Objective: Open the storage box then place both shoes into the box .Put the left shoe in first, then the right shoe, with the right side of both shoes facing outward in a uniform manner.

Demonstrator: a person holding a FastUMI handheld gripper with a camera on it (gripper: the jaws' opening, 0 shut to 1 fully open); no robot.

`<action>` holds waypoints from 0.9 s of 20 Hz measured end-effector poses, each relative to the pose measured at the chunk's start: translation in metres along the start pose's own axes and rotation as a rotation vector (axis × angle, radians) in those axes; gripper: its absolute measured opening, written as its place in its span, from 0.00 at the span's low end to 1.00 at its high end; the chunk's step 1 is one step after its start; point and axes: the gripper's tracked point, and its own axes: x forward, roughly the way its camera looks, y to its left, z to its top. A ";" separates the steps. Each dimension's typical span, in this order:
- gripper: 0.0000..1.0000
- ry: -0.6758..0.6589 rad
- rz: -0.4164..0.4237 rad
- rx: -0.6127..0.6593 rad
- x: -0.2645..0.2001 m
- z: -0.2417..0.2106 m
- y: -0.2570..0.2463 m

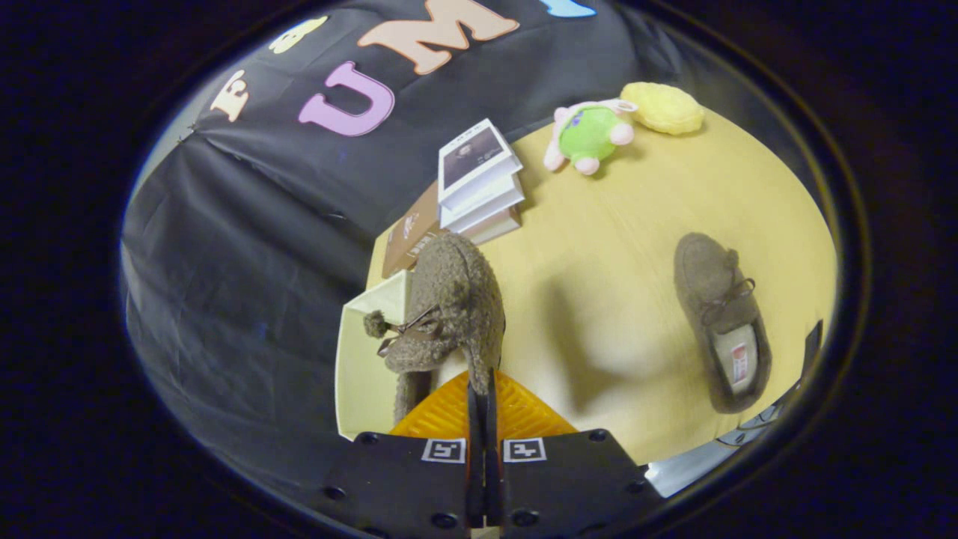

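Hanging from the gripper [485, 389], a fuzzy brown shoe [449, 314] sits just ahead of the fingers, its upper edge pinched between them. The fingers are nearly together, with only the thin rim of the shoe in the gap, so the gripper is clamped on that shoe. The shoe is tilted, its laces and a pompom turned to the left, and it hangs over the near corner of the pale box [359, 374], which lies open just left of the fingers. Whether the shoe touches the box I cannot tell.

A second brown shoe [722, 322] lies flat on the bench [614, 247], well off to the right of the gripper, its opening turned up and a label showing inside.

Beyond the held shoe a stack of books [479, 183] rests at the bench's far edge. Further off to the right lie a green and pink plush toy [591, 135] and, just beside it, a yellow sponge-like pad [662, 107].
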 end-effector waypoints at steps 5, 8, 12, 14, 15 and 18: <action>0.05 -0.013 0.043 -0.031 -0.001 0.003 0.047; 0.04 -0.001 0.069 -0.045 0.009 -0.003 0.075; 0.04 0.050 0.070 -0.073 0.038 -0.023 0.099; 0.05 0.082 0.062 -0.085 0.054 -0.036 0.110; 0.05 0.095 0.058 -0.093 0.061 -0.042 0.113; 0.05 0.124 0.043 -0.108 0.080 -0.055 0.121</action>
